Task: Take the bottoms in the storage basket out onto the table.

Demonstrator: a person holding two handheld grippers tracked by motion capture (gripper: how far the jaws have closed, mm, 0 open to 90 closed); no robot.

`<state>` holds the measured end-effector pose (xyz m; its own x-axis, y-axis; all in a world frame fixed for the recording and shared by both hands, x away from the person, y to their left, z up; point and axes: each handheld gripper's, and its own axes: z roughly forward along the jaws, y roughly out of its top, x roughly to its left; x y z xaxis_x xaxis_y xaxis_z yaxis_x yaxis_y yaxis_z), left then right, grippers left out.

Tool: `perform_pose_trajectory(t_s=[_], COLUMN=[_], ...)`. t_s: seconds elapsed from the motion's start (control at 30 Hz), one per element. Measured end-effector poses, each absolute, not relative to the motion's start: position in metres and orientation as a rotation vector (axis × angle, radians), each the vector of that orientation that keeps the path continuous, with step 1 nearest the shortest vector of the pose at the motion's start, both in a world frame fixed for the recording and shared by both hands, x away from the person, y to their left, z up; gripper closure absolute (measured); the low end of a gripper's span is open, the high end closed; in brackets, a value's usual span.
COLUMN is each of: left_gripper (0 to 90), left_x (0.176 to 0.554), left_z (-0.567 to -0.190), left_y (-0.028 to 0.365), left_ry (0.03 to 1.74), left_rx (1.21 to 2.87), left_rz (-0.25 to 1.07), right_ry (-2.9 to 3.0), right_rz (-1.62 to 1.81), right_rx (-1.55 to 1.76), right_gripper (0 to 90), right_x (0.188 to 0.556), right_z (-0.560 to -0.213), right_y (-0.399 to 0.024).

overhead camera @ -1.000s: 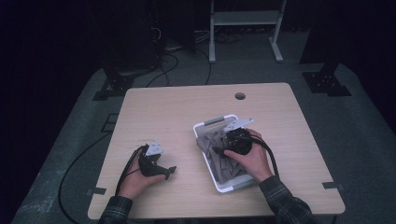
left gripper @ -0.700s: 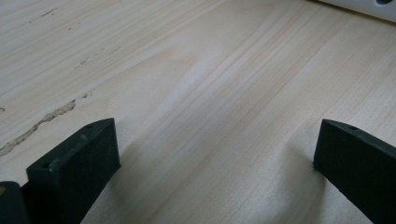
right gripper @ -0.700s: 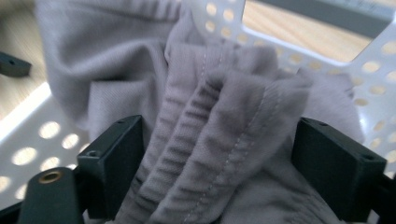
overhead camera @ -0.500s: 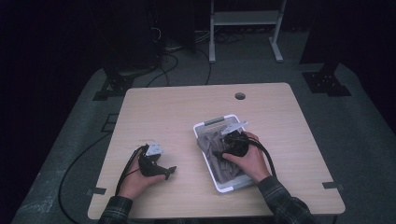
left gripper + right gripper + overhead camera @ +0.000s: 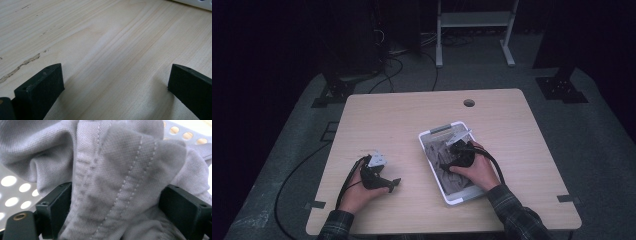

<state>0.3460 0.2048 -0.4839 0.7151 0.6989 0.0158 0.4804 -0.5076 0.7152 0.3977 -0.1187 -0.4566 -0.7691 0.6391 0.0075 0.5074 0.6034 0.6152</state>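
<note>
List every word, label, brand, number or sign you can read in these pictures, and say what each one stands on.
There are none to read. The grey cloth between the right gripper's jaws shows stitching but no tag or print. The white basket has plain perforated walls, the wooden table bears grain and scuff marks, and the left gripper has unmarked black jaws.

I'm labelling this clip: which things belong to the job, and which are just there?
In the job:
- grey cloth
- white basket holding it
- right gripper, jaws either side of a cloth fold

Just there:
- left gripper, open over bare table
- floor cables
- white stand
</note>
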Motion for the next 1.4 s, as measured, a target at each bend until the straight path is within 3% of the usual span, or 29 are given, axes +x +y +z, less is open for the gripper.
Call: perform_pose_trajectory(t_s=[0.4,0.53,0.63,0.8,0.83,0.87,0.9,1.1,1.4], left_gripper=[0.0,0.0,0.0,0.0,0.0,0.0,0.0,0.0,0.0], left_x=[0.346,0.346,0.346,0.346,0.346,0.346,0.346,0.346,0.346], left_z=[-0.484,-0.484,-0.484,-0.484,-0.484,-0.484,-0.484,-0.484,-0.484], left_y=[0.205,0.205,0.205,0.205,0.205,0.205,0.204,0.205,0.205], left_ry=[0.891,0.893,0.894,0.895,0.895,0.896,0.896,0.895,0.895], left_rx=[2.207,2.206,2.205,2.205,2.205,2.205,2.205,2.205,2.206], left_rz=[0.396,0.396,0.396,0.396,0.396,0.397,0.397,0.397,0.396], right_ry=[2.643,2.648,2.645,2.642,2.642,2.641,2.64,2.641,2.627], right_rz=[0.944,0.964,0.976,0.981,0.978,0.978,0.978,0.946,0.951], right_rx=[0.935,0.93,0.938,0.961,0.964,0.971,0.974,0.978,1.013], right_gripper=[9.9,15.1,22.0,41.0,41.0,49.8,51.8,61.8,67.4], right_x=[0.405,0.405,0.403,0.402,0.401,0.401,0.4,0.399,0.398], right_z=[-0.464,-0.465,-0.465,-0.462,-0.461,-0.46,-0.46,-0.456,-0.448], right_y=[-0.122,-0.124,-0.125,-0.128,-0.129,-0.128,-0.128,-0.127,-0.128])
